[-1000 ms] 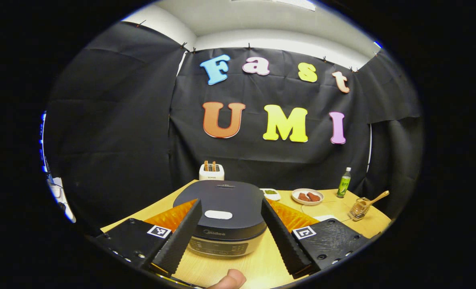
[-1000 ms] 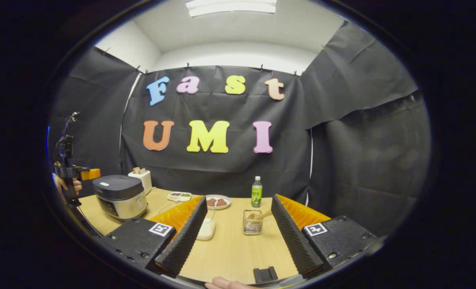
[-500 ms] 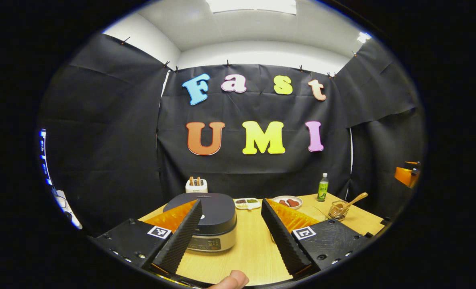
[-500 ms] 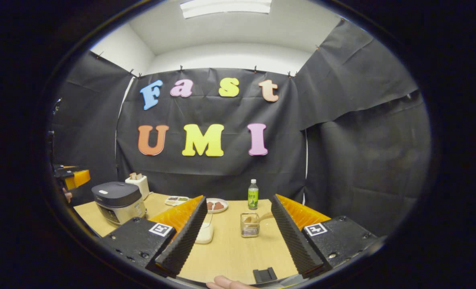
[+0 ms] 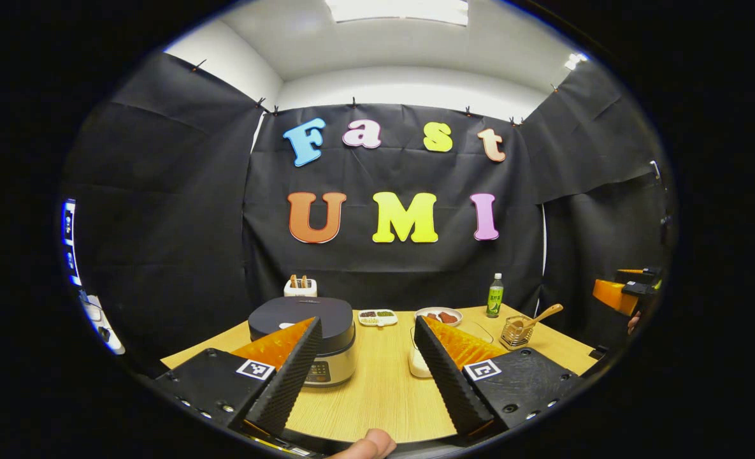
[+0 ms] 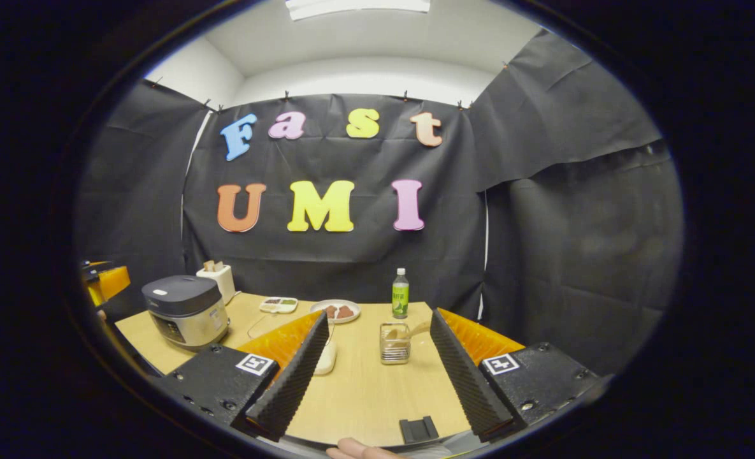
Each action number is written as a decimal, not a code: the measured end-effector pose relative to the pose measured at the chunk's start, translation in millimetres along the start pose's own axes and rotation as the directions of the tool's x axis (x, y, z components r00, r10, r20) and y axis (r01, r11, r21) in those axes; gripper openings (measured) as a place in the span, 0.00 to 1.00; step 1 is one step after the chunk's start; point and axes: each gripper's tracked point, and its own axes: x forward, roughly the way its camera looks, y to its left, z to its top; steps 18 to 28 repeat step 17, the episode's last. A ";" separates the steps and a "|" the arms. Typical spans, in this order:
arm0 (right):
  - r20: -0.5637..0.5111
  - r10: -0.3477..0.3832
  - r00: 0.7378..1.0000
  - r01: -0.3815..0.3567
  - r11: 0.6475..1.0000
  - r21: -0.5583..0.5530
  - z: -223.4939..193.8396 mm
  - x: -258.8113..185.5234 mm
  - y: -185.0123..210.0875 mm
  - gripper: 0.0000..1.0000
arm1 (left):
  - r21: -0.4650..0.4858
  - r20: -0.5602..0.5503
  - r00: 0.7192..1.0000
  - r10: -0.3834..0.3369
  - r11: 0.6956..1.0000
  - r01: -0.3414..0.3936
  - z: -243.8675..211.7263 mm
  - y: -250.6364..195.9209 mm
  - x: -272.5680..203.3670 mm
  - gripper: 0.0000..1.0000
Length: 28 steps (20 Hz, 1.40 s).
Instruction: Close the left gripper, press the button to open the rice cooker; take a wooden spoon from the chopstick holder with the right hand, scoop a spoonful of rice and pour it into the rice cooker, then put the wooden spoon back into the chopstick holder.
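Both grippers hang above the near edge of the wooden table (image 6: pixel 364 389) with their fingers spread wide and nothing between them. In the left gripper view, the left gripper (image 5: pixel 367 366) looks across the table at the rice cooker (image 5: pixel 304 335), which stands toward the left edge with its dark lid down and is partly covered by the gripper's left finger. The chopstick holder (image 5: pixel 517 333) sits near the right edge, and the wooden spoon (image 5: pixel 541 315) leans out of it to the right. A small white container (image 5: pixel 417 364) shows just beside the right finger. Along the far edge stand a toaster (image 5: pixel 301 287), a small divided dish (image 5: pixel 377 317), a plate (image 5: pixel 439 315) with brown pieces and a green bottle (image 5: pixel 494 296). In the right gripper view, the right gripper (image 6: pixel 377 370) faces the chopstick holder (image 6: pixel 394 343), which stands on the table between its fingers but farther off, apart from both; the rice cooker (image 6: pixel 186 310) sits by the left edge, closed.
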 end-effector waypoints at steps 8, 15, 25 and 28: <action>0.017 0.013 1.000 -0.012 0.999 -0.031 3.7 -3.9 10.0 1.00 | 0.002 -0.004 1.000 0.005 1.000 -0.005 -1.5 0.5 -2.6 0.92; 0.017 0.025 1.000 -0.025 0.999 -0.031 4.9 -5.3 12.9 1.00 | 0.005 -0.001 1.000 -0.004 1.000 0.004 0.2 -1.4 -3.1 0.93; 0.016 0.037 0.999 -0.036 0.999 -0.032 6.1 -10.2 15.7 1.00 | 0.001 -0.001 1.000 -0.005 1.000 0.005 0.1 -1.7 -2.1 0.93; 0.016 0.037 0.999 -0.036 0.999 -0.032 6.1 -10.2 15.7 1.00 | 0.001 -0.001 1.000 -0.005 1.000 0.005 0.1 -1.7 -2.1 0.93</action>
